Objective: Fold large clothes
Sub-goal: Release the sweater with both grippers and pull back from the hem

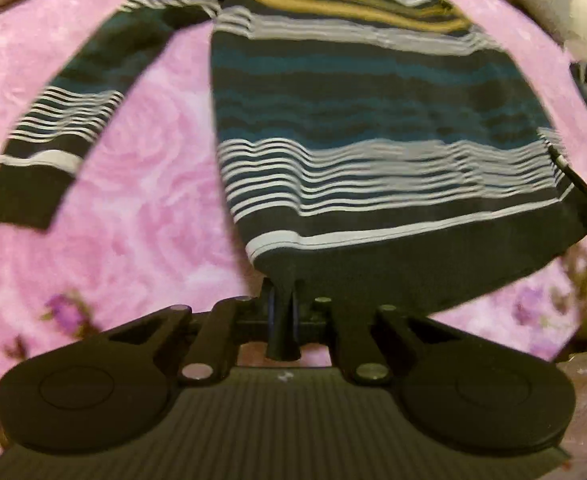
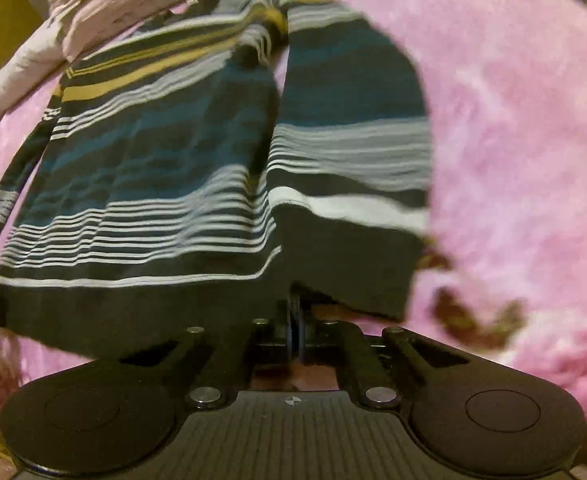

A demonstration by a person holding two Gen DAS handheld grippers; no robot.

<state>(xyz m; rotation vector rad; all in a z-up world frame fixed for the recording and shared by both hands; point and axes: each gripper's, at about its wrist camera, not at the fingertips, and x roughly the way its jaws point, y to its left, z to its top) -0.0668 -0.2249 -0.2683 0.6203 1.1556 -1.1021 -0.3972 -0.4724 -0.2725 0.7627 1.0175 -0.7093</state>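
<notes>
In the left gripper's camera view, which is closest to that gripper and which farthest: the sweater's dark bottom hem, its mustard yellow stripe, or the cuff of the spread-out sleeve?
1. Dark bottom hem: pinched in the left gripper, directly ahead.
2. Sleeve cuff: off to the left, lying on the pink blanket.
3. Mustard yellow stripe: at the far top, near the sweater's shoulders.
</notes>
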